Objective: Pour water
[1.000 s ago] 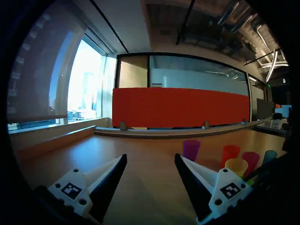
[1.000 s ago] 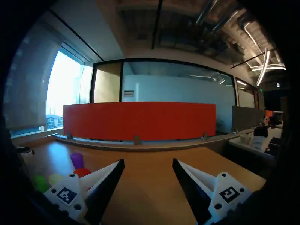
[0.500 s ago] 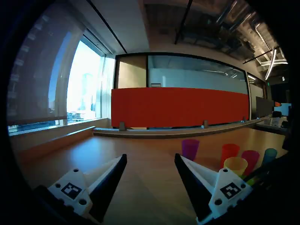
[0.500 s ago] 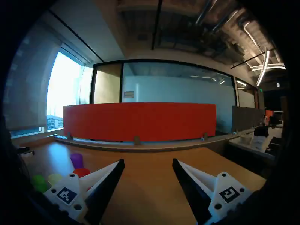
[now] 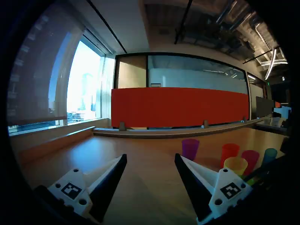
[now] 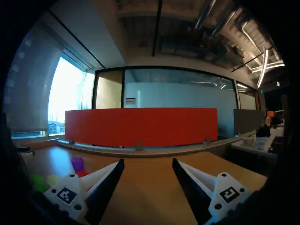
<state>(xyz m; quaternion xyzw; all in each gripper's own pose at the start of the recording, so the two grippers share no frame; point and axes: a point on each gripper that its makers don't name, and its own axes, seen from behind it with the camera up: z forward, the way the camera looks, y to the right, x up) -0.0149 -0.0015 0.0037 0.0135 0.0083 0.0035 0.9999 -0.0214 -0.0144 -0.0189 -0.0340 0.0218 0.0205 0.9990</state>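
Note:
In the left gripper view my left gripper (image 5: 150, 161) is open above the wooden table (image 5: 150, 150), nothing between its fingers. Right of it stand several plastic cups: a purple cup (image 5: 190, 148), an orange cup (image 5: 229, 153), a yellow cup (image 5: 236, 166), a pink cup (image 5: 250, 159) and a teal cup (image 5: 269, 155). In the right gripper view my right gripper (image 6: 148, 165) is open and empty too. Left of it I see the purple cup (image 6: 77, 164), a yellow cup (image 6: 53, 180) and a green cup (image 6: 37, 182), partly behind the left finger.
A long red divider panel (image 5: 180, 107) runs along the table's far edge. Bright windows (image 5: 84, 92) lie to the left. Another desk with dark objects (image 6: 258, 140) stands at the right beyond the table's edge.
The right gripper view has tipped slightly downward in height, so the red panel and cups sit lower in the picture. The left gripper has hardly moved. Both stay open.

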